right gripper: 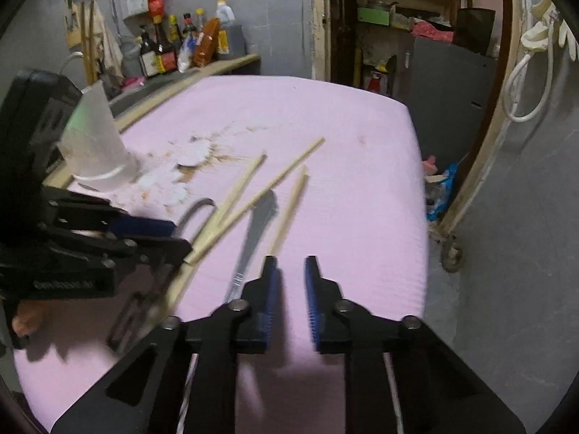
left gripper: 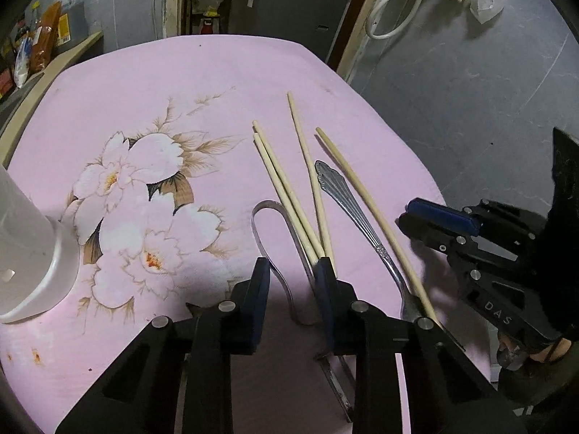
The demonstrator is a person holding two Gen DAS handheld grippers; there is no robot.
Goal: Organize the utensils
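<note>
Left gripper [left gripper: 292,271] sitting part-spread over chopsticks [left gripper: 286,188], right gripper [right gripper: 292,271] narrowed on nothing — crossed sticks risking scattering when nudged.

Black fingers [left gripper: 260,289] – blue pads, silver screws – "DAS" marking.
</note>
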